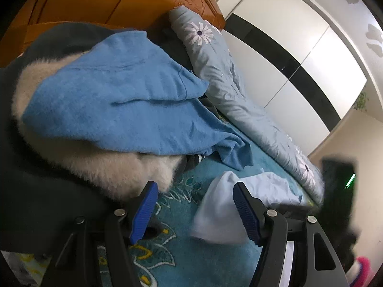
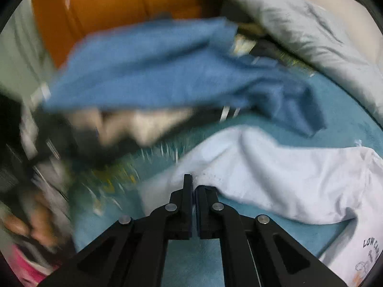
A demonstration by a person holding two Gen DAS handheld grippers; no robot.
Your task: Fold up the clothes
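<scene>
A white shirt (image 2: 275, 174) is pinched at its hem by the right gripper (image 2: 194, 186) — the left gripper (image 1: 195, 205) is held agape beside it, below the blue garment (image 1: 115, 102).

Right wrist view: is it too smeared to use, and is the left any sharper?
Right wrist view: heavy motion blur over the blue garment and left side; right gripper and white shirt stay readable. Left wrist view: mostly sharp, left gripper crisp, smeared only at the right edge; fisheye bends the wardrobe.
</scene>
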